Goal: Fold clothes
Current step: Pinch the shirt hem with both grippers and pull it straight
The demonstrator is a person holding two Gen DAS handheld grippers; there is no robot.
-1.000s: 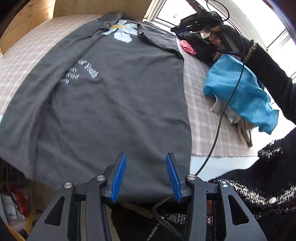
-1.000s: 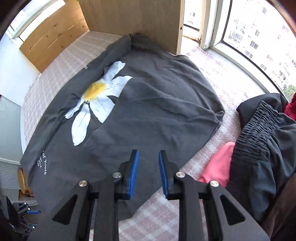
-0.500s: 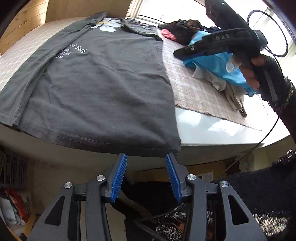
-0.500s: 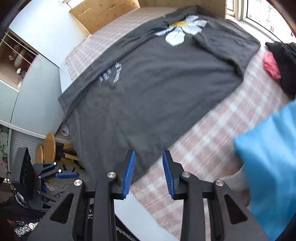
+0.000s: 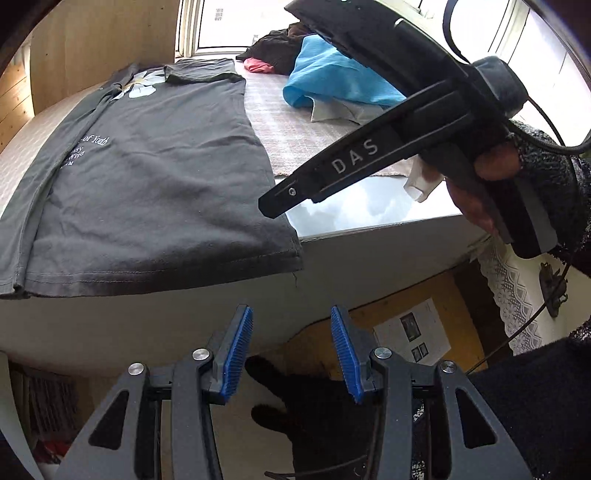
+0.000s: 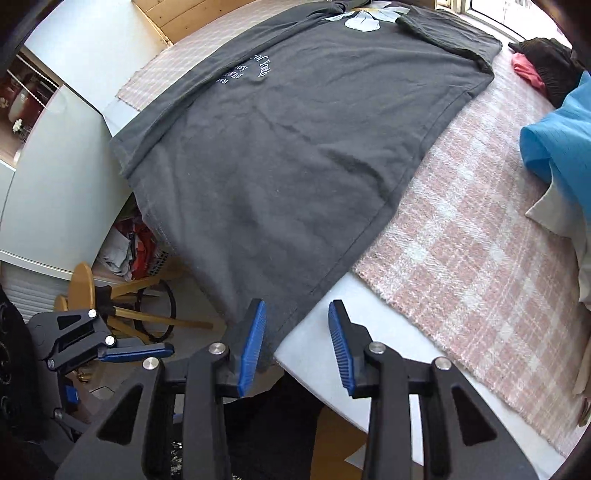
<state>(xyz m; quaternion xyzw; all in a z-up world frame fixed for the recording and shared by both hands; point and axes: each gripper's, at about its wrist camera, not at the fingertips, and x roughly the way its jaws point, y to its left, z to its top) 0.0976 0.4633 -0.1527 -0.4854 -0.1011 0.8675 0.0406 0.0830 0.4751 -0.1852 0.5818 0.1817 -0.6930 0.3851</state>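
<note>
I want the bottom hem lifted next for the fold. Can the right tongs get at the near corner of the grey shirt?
Probably yes. The right tongs are open just short of the grey shirt, whose hem corner hangs over the table edge, with nothing between.

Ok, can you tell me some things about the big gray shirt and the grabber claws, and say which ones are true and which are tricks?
1. The gray T-shirt lies spread out flat on the table. True.
2. The right gripper is pinching the shirt's hem. False: its jaws are open, with the shirt's bottom corner just ahead of the left finger.
3. The left gripper holds nothing. True.
4. A blue garment lies on top of the gray T-shirt. False: it sits beside the shirt, on the checked cloth.
5. The shirt's hem hangs a little over the table's edge. True.
6. The shirt has a red star printed on it. False: it shows a white flower and white lettering.
</note>
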